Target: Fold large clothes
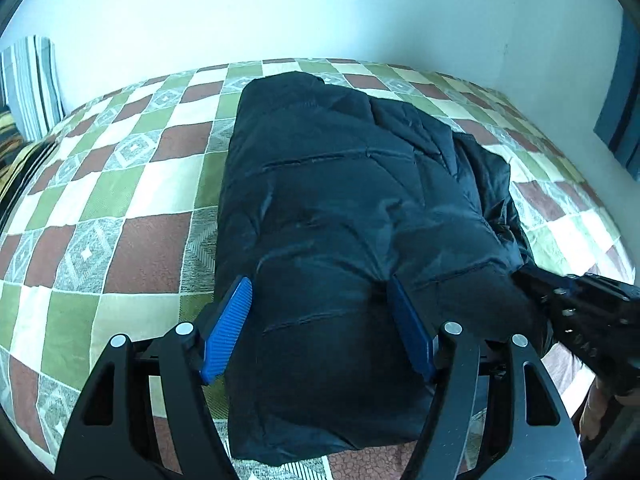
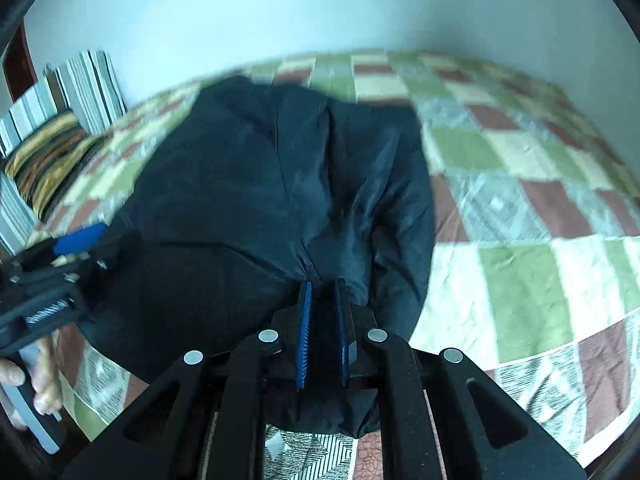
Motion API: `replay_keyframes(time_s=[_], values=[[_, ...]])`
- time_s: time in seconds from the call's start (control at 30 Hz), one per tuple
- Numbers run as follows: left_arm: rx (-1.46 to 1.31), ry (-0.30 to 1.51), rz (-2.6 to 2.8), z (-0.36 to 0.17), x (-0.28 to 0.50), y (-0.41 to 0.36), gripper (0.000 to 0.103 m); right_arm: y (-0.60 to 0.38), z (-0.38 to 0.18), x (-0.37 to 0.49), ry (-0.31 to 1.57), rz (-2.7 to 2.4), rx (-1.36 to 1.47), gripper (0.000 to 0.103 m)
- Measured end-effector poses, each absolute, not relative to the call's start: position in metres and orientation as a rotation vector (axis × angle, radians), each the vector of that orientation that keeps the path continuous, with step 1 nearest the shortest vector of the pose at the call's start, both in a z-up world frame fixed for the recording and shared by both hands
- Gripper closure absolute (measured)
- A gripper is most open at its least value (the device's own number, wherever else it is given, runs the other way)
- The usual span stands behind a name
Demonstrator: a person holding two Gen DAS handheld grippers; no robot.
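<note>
A dark navy puffer jacket lies folded lengthwise on the checkered bedspread. My left gripper is open, its blue pads either side of the jacket's near end, above or touching the fabric. My right gripper is shut on a fold of the jacket at its near right edge. The right gripper also shows in the left wrist view at the jacket's right side. The left gripper shows in the right wrist view at the left.
The bedspread extends to the right and far side, against a pale wall. Striped pillows and a brown patterned cushion stand at the left head end. A dark blue panel is on the far right.
</note>
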State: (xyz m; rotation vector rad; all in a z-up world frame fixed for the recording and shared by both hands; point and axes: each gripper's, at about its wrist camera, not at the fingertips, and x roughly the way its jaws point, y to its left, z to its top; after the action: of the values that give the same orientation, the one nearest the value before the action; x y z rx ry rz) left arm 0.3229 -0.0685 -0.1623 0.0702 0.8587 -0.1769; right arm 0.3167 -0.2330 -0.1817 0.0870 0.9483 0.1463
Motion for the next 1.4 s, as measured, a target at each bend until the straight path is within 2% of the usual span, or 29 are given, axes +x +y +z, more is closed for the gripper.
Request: replay_keyframes(time_s=[0.37,0.77,0.87,0.93,1.17,1.4], values=[[0.113,0.840,-0.187,-0.188,0.326,-0.073,0.034,-0.232,-0.208,0.322,0.982,0.136,0.106,0.095],[0.080,0.808,-0.220,-0.157,0.318,-0.063,0.034,-0.239,-0.183,0.314,0.926,0.135,0.128,0.091],[0.074,0.793,-0.212,-0.147,0.317,-0.055,0.034,-0.240,-0.177,0.312,0.924,0.134,0.124,0.085],[0.068,0.789,-0.207,-0.142,0.316,-0.050,0.034,-0.243,-0.173,0.313,0.927,0.119,0.122,0.075],[0.017,0.792,-0.194,-0.123,0.335,-0.026,0.034,-0.252,-0.143,0.322,0.882,0.127,0.139,0.074],[-0.010,0.817,-0.195,-0.105,0.380,-0.030,0.034,-0.249,-0.100,0.365,0.778,0.126,0.131,0.074]])
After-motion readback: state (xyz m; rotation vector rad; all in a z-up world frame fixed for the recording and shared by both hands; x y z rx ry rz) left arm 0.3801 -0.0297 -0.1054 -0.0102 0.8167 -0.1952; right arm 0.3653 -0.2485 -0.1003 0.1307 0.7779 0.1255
